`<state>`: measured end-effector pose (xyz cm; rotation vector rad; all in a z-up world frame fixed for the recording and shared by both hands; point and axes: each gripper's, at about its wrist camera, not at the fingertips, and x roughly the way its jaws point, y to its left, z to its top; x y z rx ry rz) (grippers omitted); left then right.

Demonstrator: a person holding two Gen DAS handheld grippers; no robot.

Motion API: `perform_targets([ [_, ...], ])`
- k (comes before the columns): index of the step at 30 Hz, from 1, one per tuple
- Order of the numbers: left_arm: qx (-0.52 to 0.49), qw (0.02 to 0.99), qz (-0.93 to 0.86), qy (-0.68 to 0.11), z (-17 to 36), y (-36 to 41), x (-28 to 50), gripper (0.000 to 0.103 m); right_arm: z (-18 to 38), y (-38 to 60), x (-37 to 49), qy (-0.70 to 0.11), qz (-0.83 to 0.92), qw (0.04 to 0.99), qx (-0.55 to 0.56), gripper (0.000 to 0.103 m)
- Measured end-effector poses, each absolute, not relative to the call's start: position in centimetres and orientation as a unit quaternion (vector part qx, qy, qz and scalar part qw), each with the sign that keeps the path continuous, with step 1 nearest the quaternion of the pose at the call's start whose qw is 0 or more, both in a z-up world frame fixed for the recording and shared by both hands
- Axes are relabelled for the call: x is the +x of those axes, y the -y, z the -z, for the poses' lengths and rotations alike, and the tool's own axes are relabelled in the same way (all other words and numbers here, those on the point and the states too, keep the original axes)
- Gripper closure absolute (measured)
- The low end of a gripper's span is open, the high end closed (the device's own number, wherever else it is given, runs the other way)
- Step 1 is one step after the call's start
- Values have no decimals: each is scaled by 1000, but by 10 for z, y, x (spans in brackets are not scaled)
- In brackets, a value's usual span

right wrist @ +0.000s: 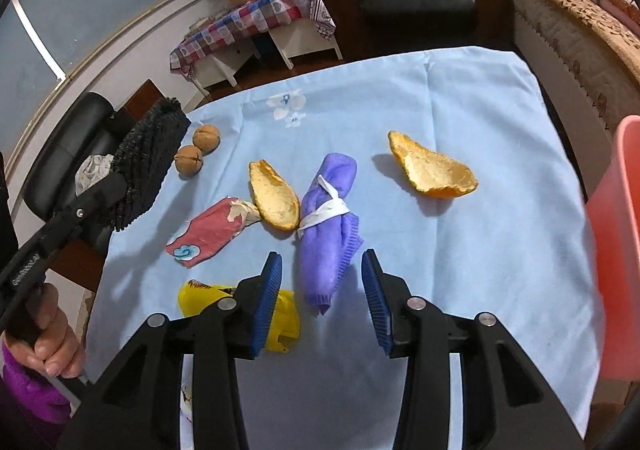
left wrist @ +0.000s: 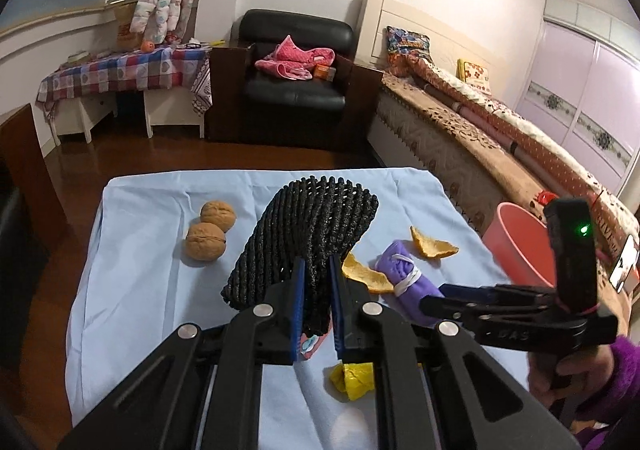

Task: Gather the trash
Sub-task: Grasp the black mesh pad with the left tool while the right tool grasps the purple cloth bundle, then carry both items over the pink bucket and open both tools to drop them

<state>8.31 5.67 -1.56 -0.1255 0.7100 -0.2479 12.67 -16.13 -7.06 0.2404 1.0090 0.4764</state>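
Note:
My left gripper (left wrist: pixel 316 290) is shut on a black foam net (left wrist: pixel 316 218) and holds it above the blue cloth (left wrist: pixel 140 290). My right gripper (right wrist: pixel 322 286) stands open, and the near end of a purple rolled cloth (right wrist: pixel 326 222) tied with a white band lies between its pads without touching them. Two orange peels (right wrist: pixel 274 196) (right wrist: pixel 434 170) lie on either side of the roll. A red paper wrapper (right wrist: pixel 208 234) and a yellow wrapper (right wrist: pixel 196 298) lie near the front left. The pink bucket (right wrist: pixel 616 230) stands off the table's right edge.
Two walnuts (right wrist: pixel 206 138) sit at the table's left. Beyond the table are a black armchair (left wrist: pixel 296 62), a checkered side table (left wrist: pixel 120 70) and a bed (left wrist: pixel 480 122) on the right. A person's hand (right wrist: pixel 44 334) in a purple sleeve holds the left gripper's handle.

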Motion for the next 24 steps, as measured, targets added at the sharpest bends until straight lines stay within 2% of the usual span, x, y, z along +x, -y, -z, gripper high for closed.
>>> perform_targets([
  [2, -63, 928, 120, -347, 15, -56, 82, 92, 74, 160, 127, -481, -228, 839, 113, 86],
  [11, -64, 929, 131, -341, 4, -39, 76, 92, 55, 182, 104, -440, -249, 852, 137, 89],
  [24, -63, 918, 205, -332, -17, 42, 76, 92, 16, 255, 73, -374, -192, 892, 170, 89],
])
